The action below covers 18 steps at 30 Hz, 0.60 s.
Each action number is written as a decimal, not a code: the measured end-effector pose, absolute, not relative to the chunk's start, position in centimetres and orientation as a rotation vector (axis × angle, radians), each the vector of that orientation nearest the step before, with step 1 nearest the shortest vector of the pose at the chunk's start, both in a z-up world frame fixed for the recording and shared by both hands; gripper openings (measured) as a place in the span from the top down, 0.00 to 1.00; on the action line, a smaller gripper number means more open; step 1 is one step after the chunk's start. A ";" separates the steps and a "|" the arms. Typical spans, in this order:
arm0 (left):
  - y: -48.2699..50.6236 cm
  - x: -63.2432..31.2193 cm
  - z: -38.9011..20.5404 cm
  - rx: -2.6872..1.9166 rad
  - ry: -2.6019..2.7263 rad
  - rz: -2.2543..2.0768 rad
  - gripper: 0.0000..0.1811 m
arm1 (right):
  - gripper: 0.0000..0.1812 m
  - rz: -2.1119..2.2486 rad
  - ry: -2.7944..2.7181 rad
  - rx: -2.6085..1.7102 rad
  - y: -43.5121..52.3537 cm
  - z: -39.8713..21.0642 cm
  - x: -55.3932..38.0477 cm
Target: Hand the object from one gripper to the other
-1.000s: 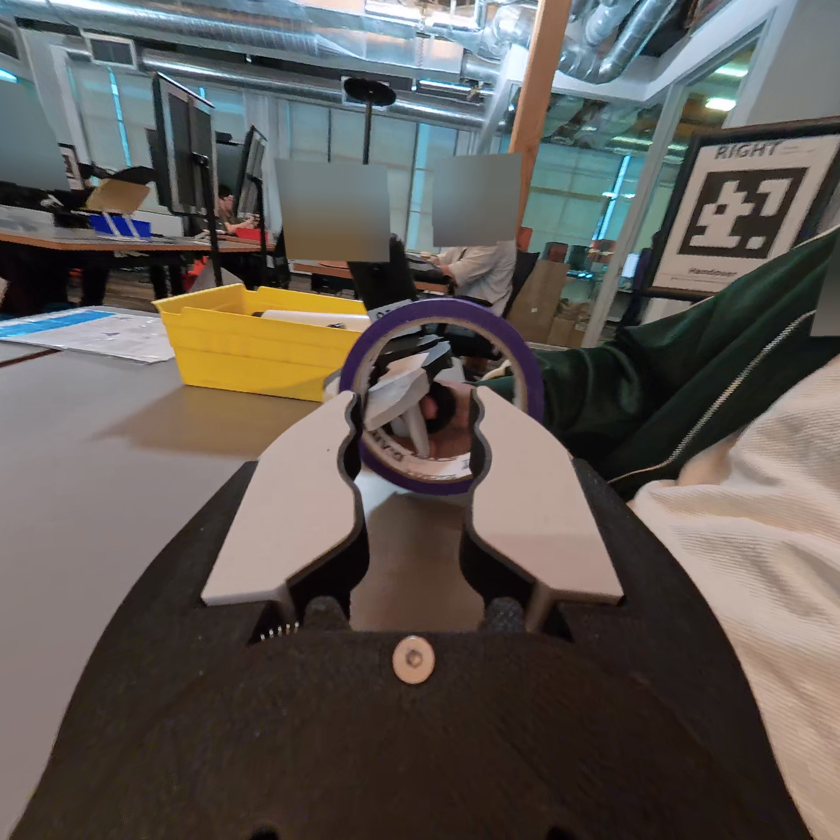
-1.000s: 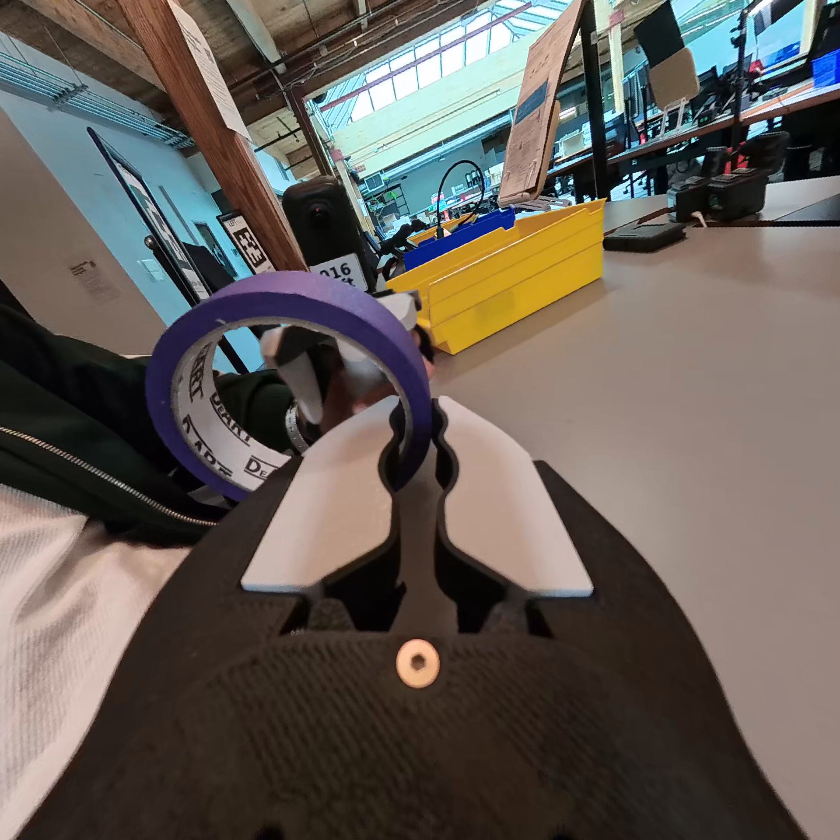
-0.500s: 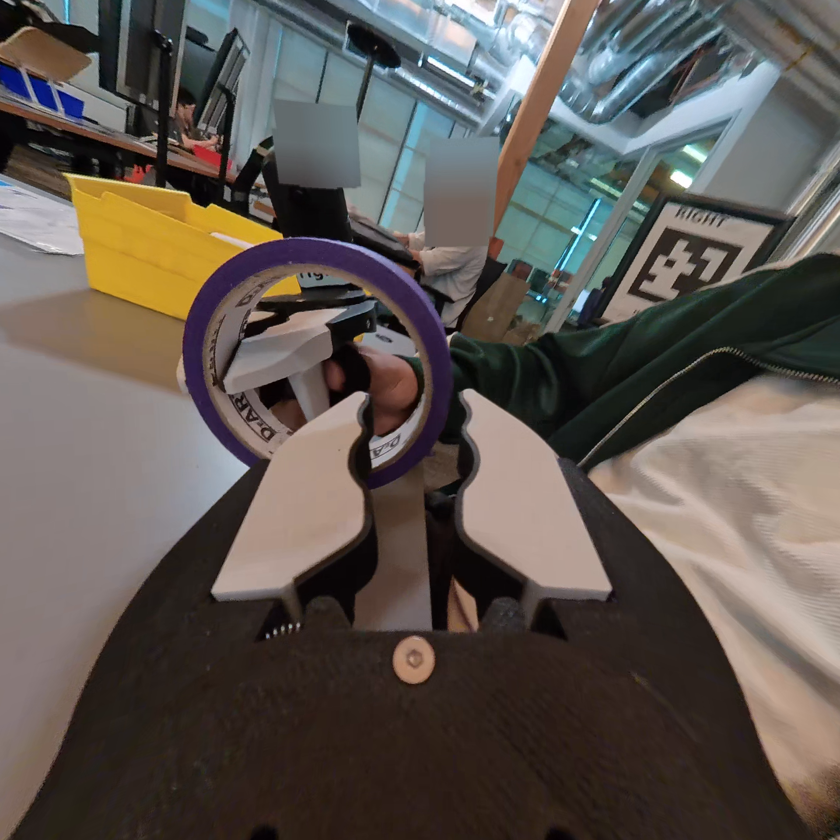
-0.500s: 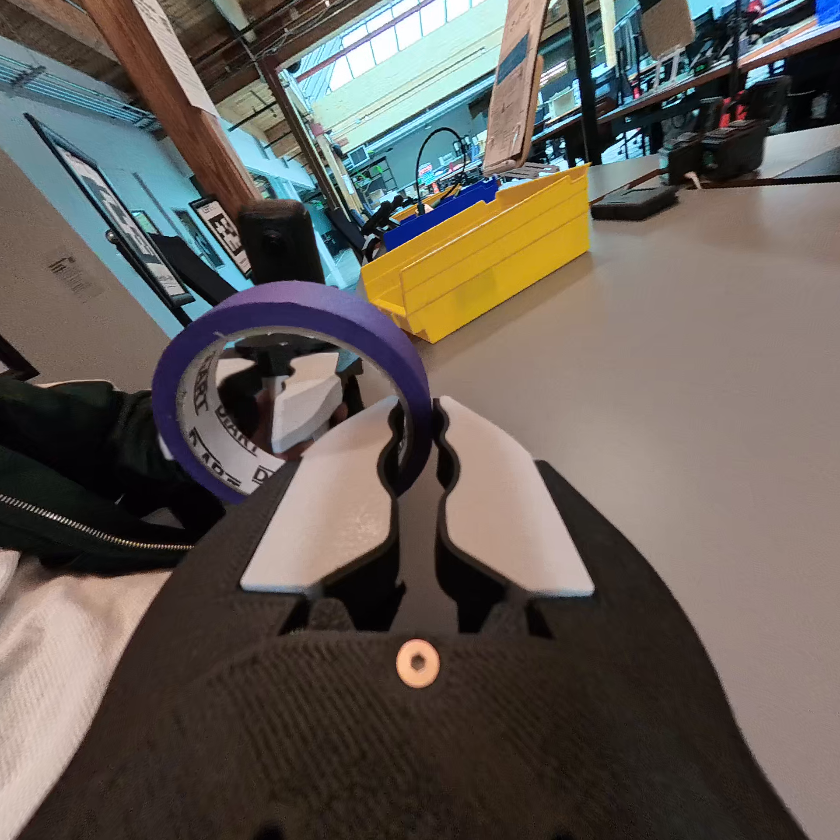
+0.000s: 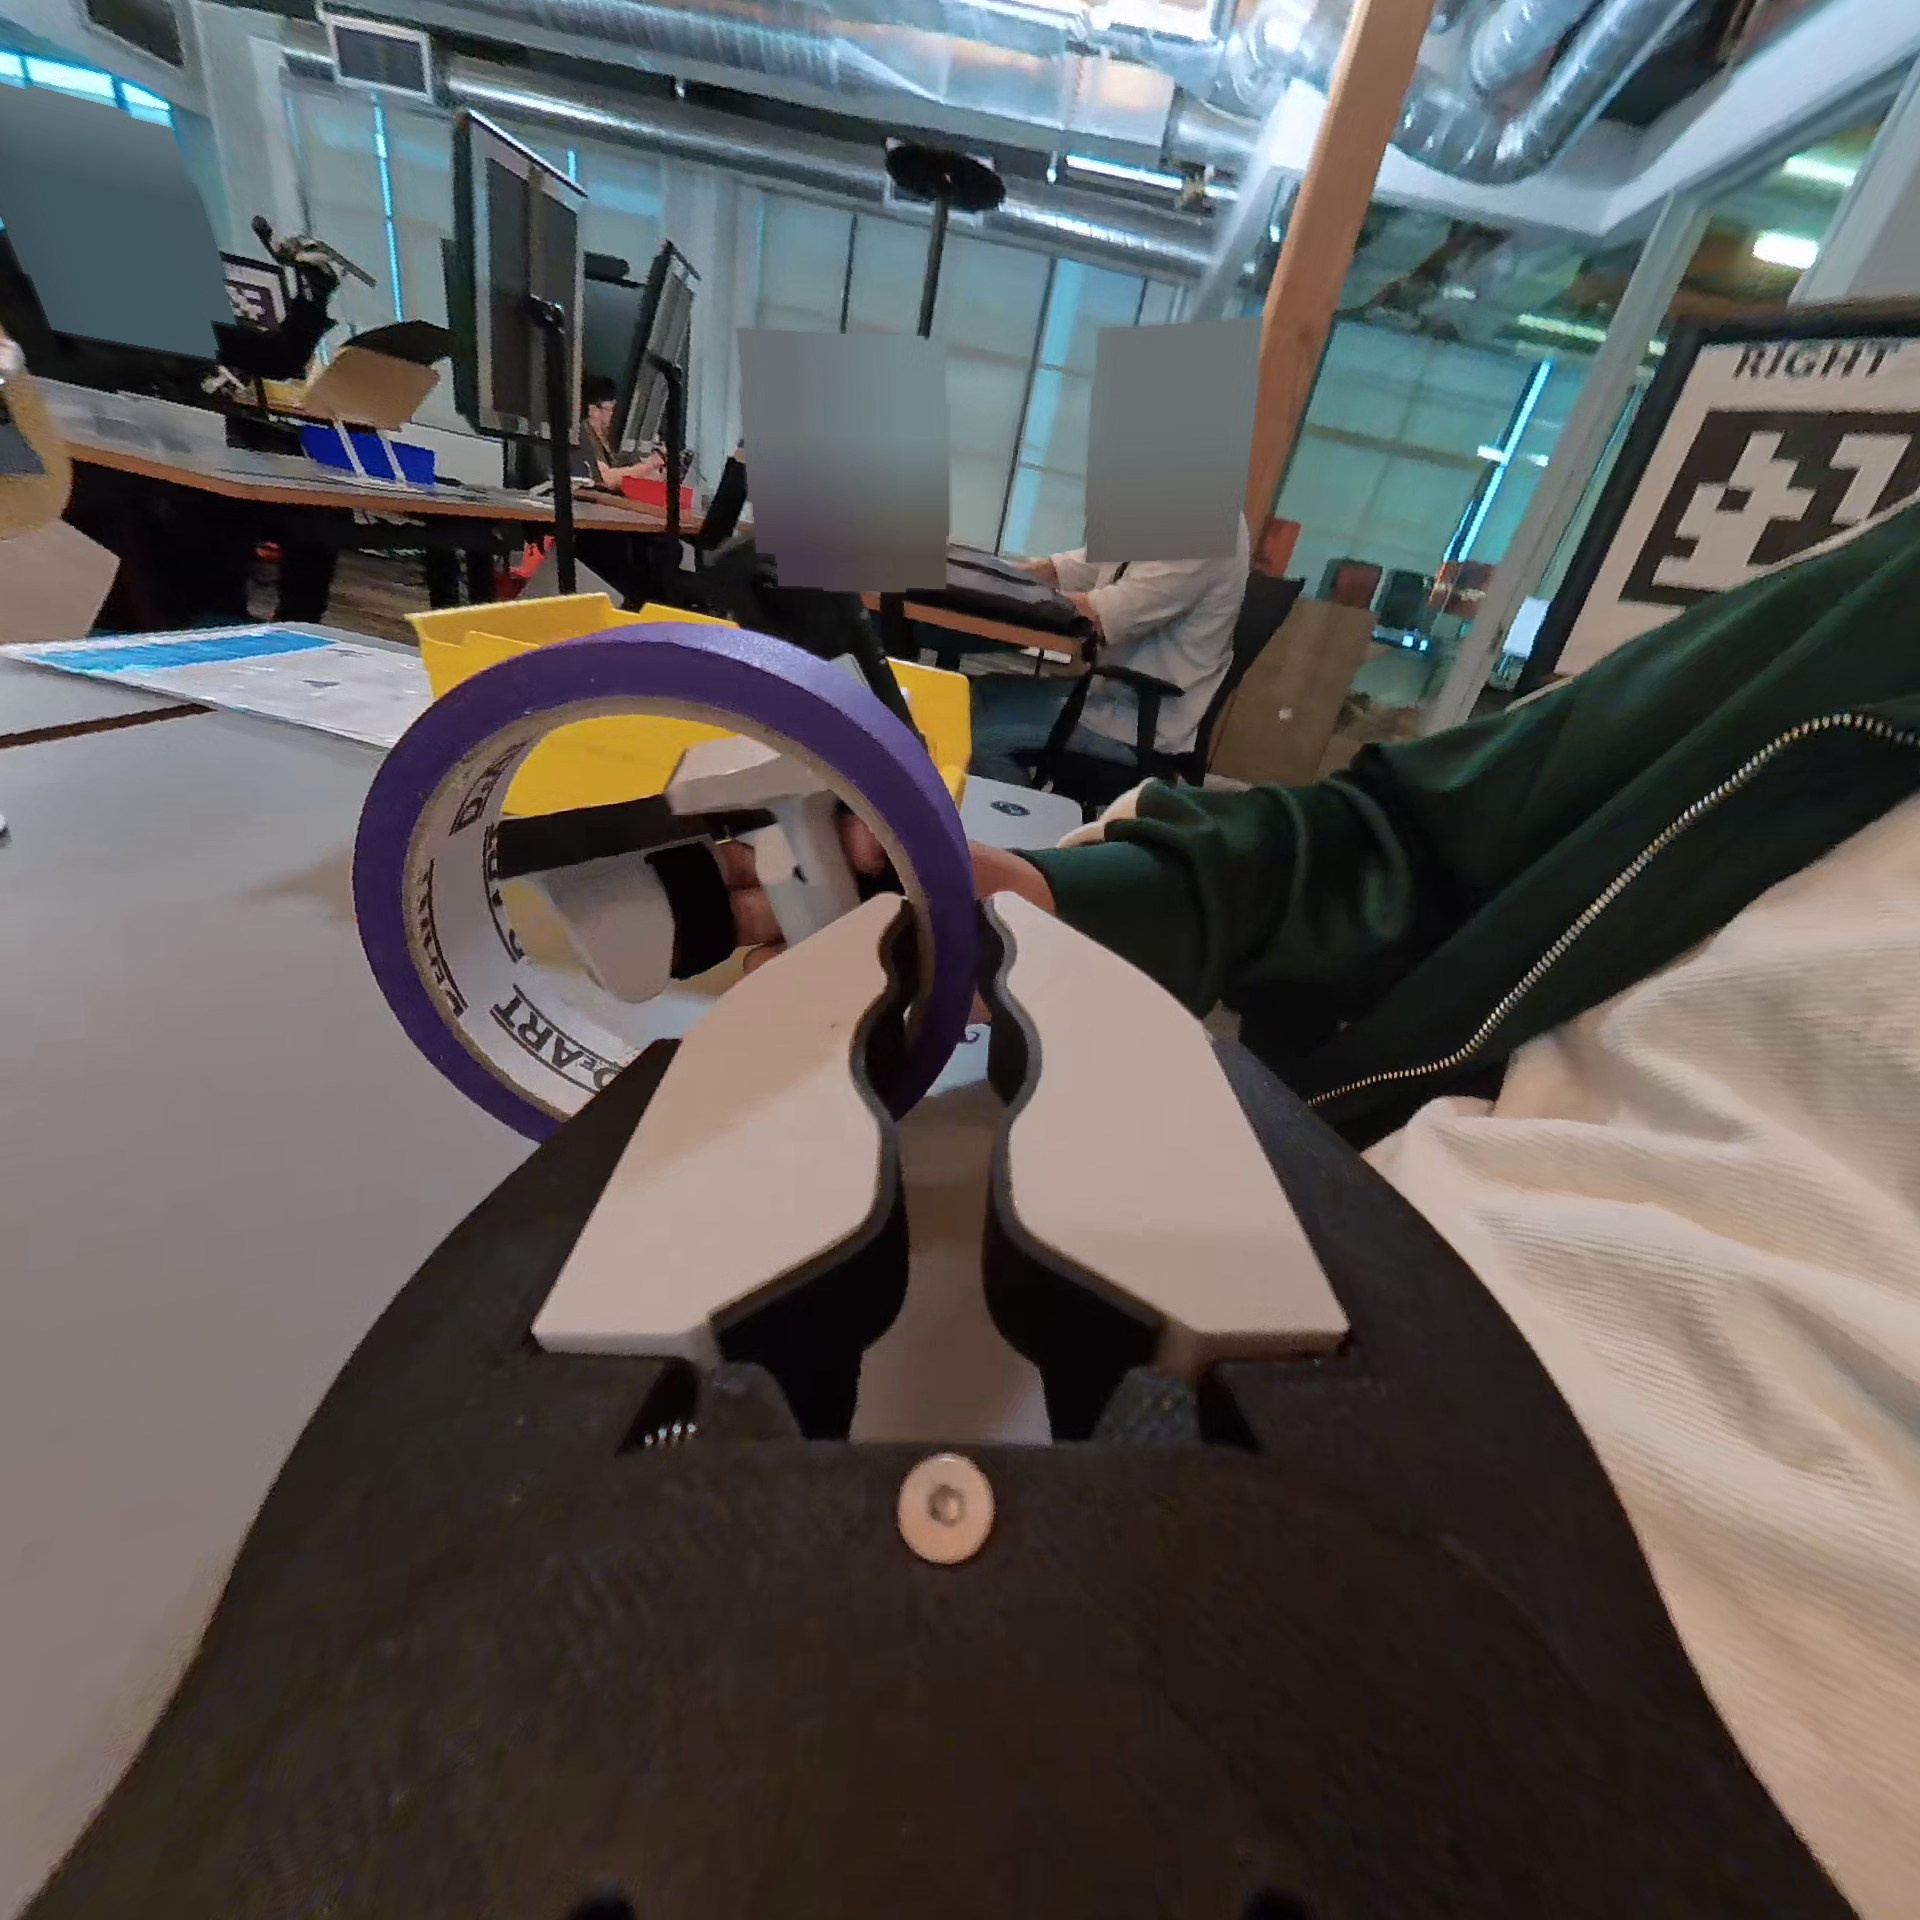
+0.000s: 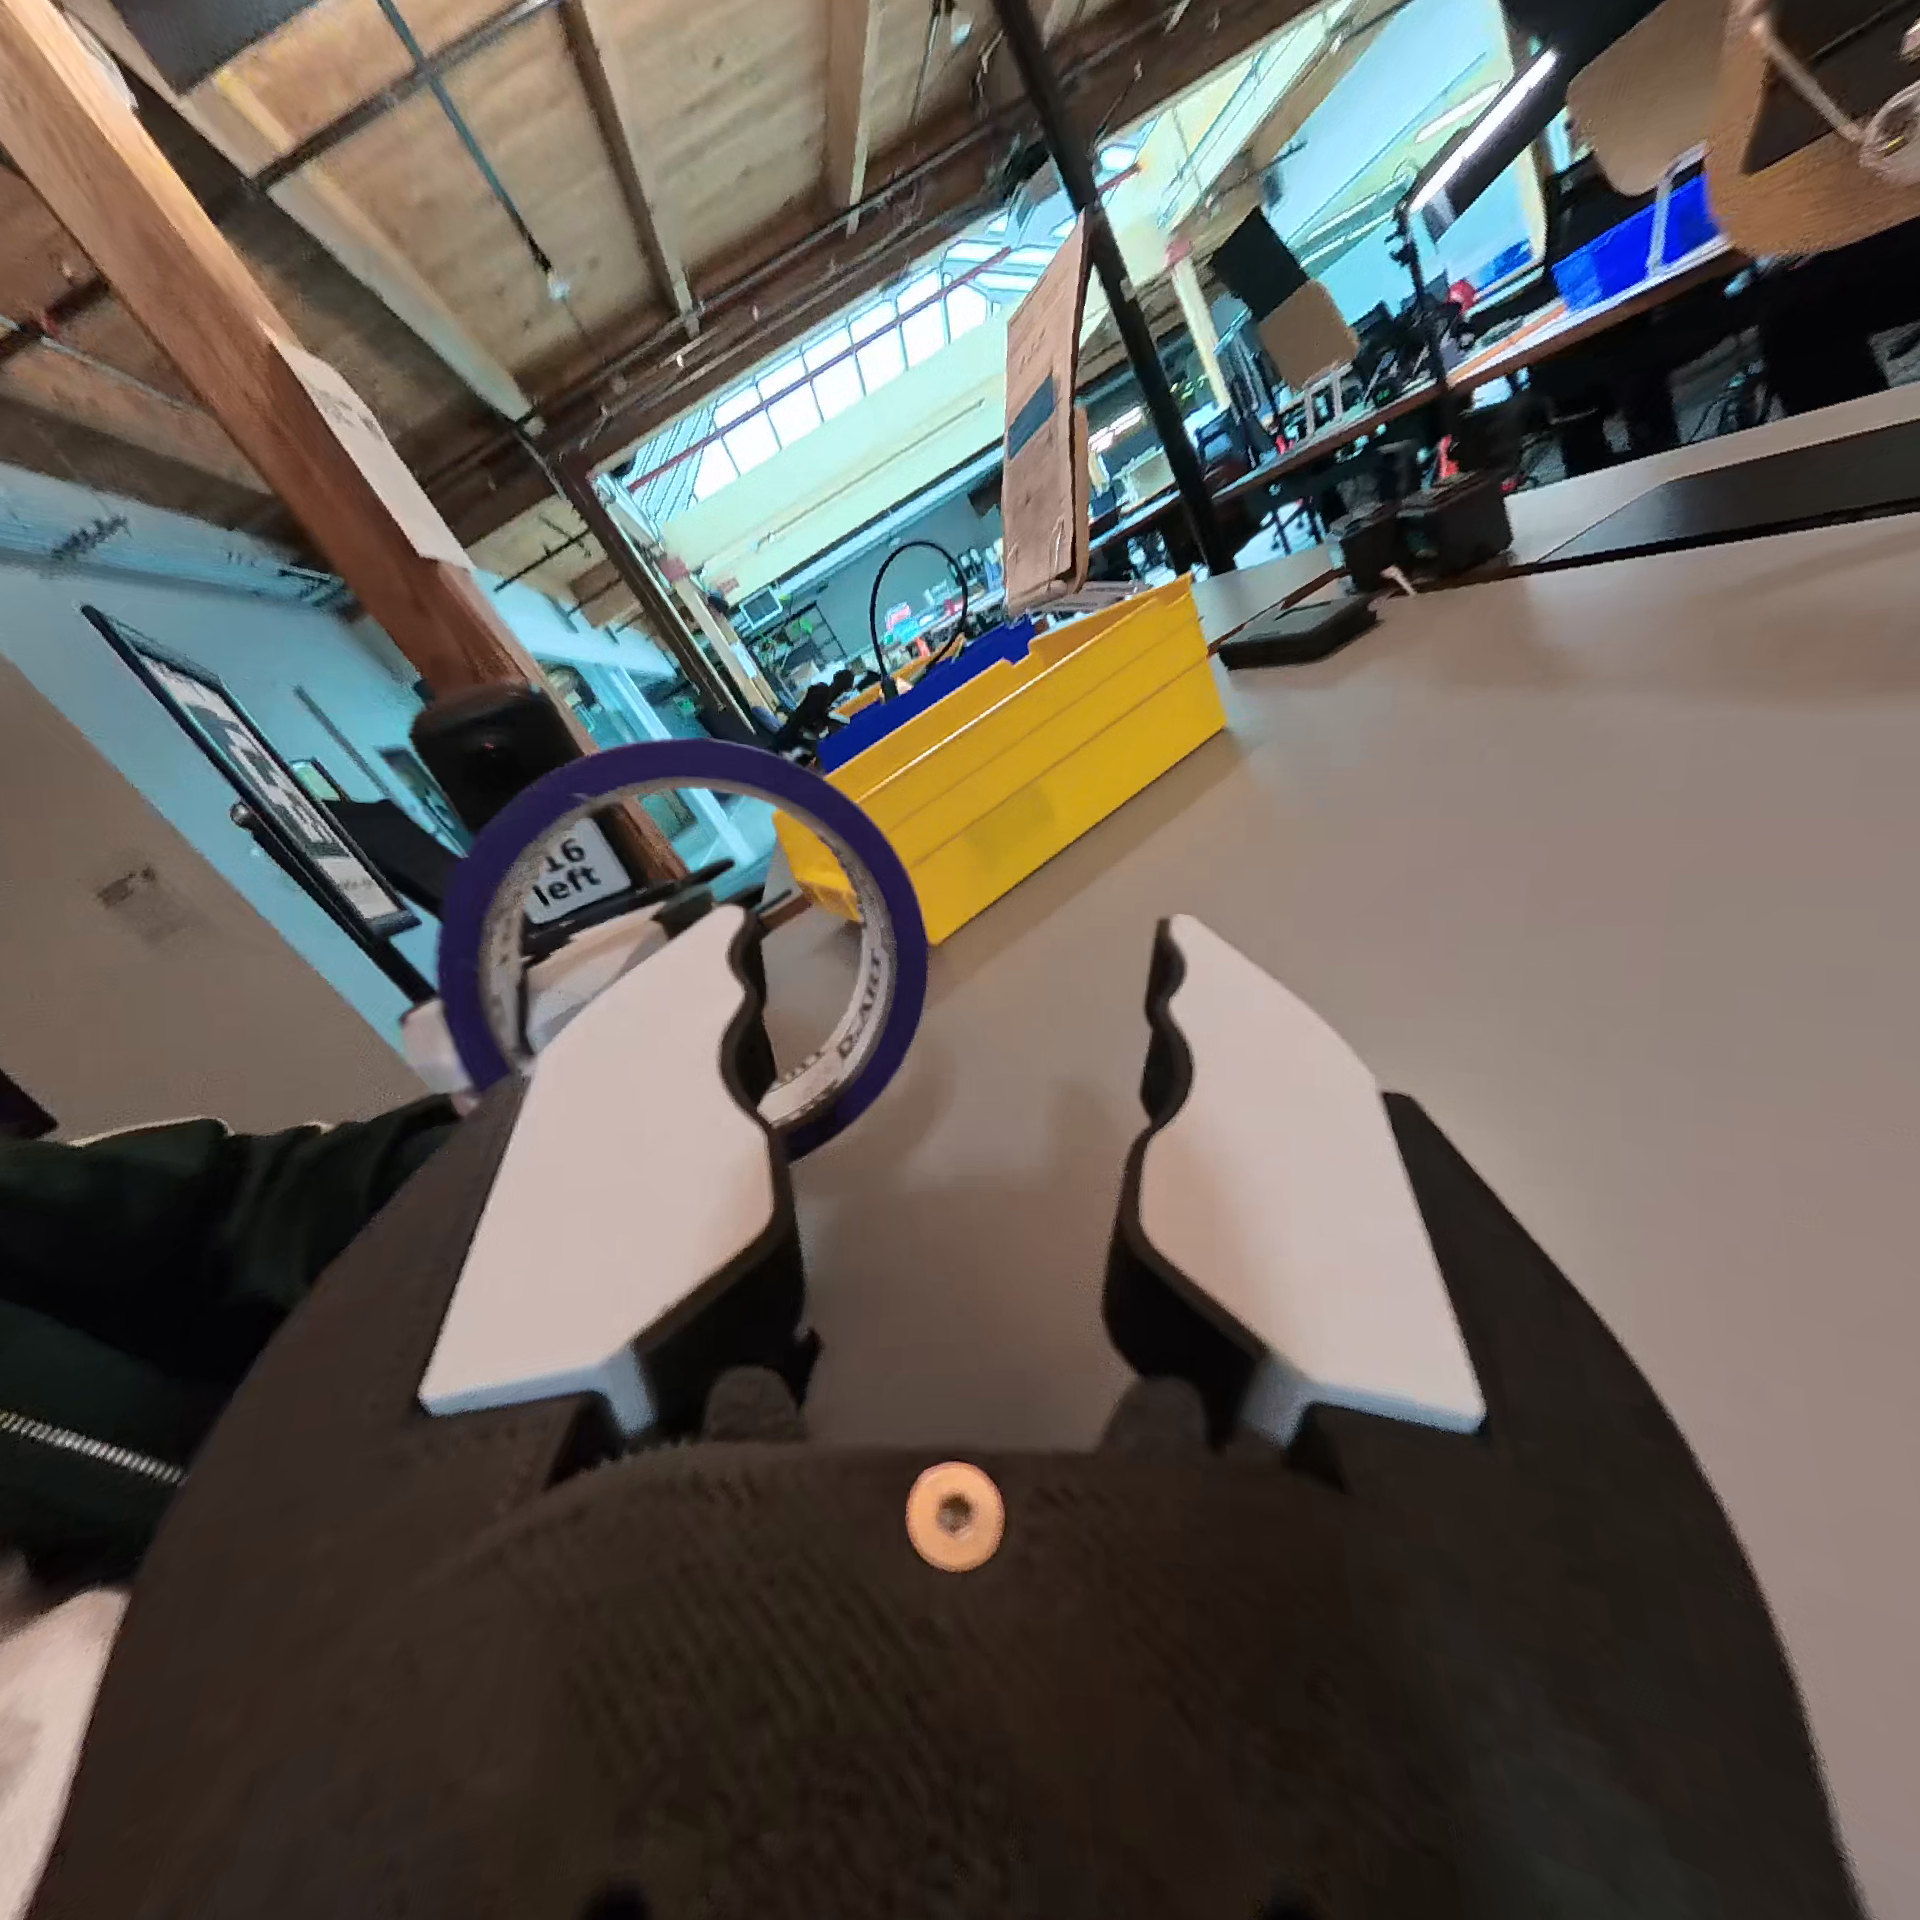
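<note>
A roll of purple tape is held upright above a plain grey table, pinched through its right-hand wall by the left gripper, whose two white fingers are pressed onto the band, one inside the ring and one outside. The right gripper has its jaws spread wide with nothing between them; in its own view the tape stands just beyond its left finger, apart from it. Through the ring, in the left wrist view, part of the right gripper and the hand holding it can be seen.

Taking the tape as the landmark: directly behind it on the table sits a long yellow bin, with a blue bin behind that. To the tape's left, a printed sheet lies flat on the table. To its right is a dark green zipped sleeve over a white top.

Farther behind the tape, the room is an open workshop: desks with monitors, seated people, a timber post, silver ceiling ducts and glass partitions. To the far right behind the sleeve stands a framed black-and-white marker sign.
</note>
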<state>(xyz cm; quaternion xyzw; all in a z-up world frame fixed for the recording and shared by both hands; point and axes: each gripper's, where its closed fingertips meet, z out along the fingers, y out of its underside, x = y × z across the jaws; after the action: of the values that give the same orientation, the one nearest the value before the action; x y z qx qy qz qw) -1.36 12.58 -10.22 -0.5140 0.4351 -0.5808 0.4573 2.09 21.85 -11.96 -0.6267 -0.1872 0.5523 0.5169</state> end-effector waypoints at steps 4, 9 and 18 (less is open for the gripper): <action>13.9 -1.8 -10.1 -1.300 0.976 -1.574 0.94 | 0.54 1.281 -0.462 -1.424 21.3 -10.7 2.9; 14.8 -1.9 -9.4 -1.323 0.825 -1.889 0.94 | 0.28 0.851 -0.794 -1.190 18.7 -8.6 2.4; 13.7 -0.2 -9.8 -1.401 0.809 -2.297 0.93 | 0.18 0.613 -1.112 -1.255 16.4 -13.0 0.5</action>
<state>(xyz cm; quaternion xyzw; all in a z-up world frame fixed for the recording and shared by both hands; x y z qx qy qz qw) -0.19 13.73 -9.76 -0.4918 0.2841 -0.8063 0.1652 0.48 16.37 -12.97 -0.5475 -0.4849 0.2674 0.6274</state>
